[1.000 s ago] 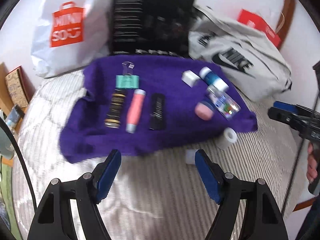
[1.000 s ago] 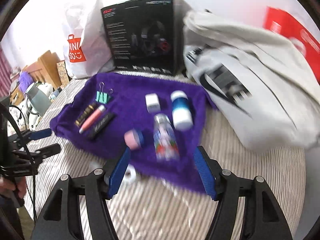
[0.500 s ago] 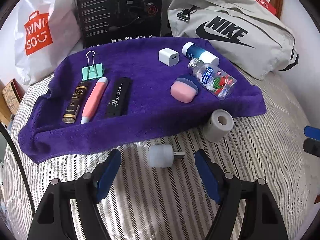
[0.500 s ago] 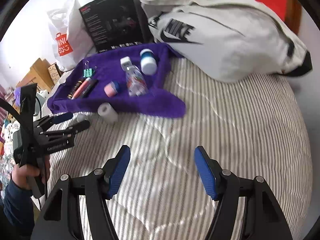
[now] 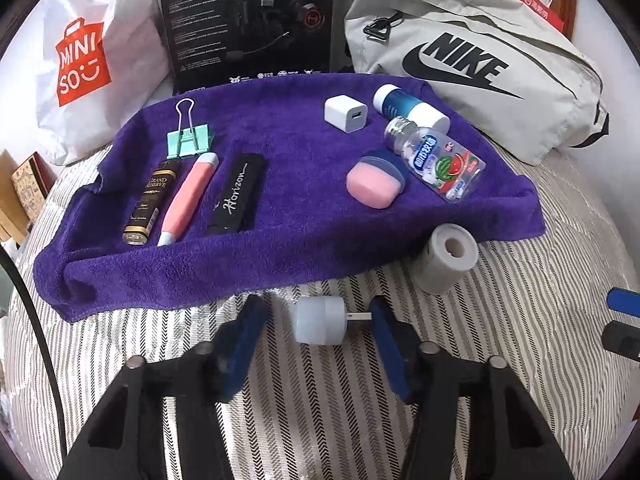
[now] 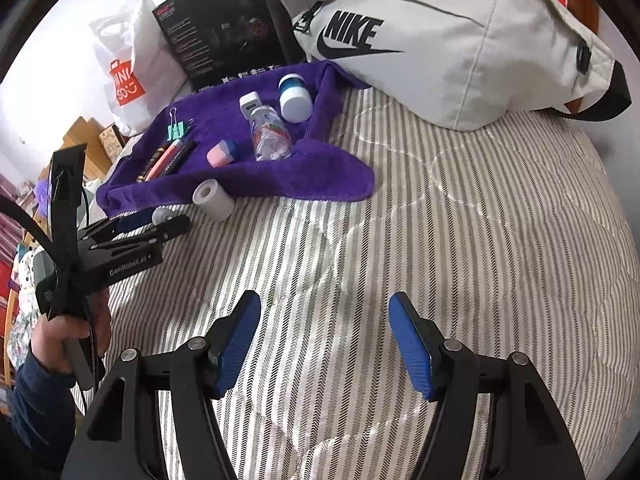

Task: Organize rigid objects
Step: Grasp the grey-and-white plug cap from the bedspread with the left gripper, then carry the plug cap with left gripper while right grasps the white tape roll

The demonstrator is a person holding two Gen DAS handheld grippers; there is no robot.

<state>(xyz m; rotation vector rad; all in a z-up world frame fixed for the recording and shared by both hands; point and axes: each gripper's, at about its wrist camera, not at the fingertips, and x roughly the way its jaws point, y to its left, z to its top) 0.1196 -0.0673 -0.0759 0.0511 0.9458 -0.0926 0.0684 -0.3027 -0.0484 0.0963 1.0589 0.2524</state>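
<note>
A small white plug adapter lies on the striped bedspread just in front of the purple towel. My left gripper is open, its blue fingers on either side of the adapter, apart from it. A grey-white roll lies to the right at the towel's edge. On the towel lie a binder clip, a dark tube, a pink pen, a black case, a white charger cube, a blue-white jar, a clear bottle and a pink case. My right gripper is open and empty over bare bedspread.
A black headset box, a white Miniso bag and a grey Nike bag stand behind the towel. The left gripper and the hand holding it show in the right wrist view. Wooden furniture stands beyond the bed's left edge.
My left gripper has moved forward and narrowed its opening, so its fingers now flank the white plug adapter. My right gripper has drawn back from the towel to bare bedspread.
</note>
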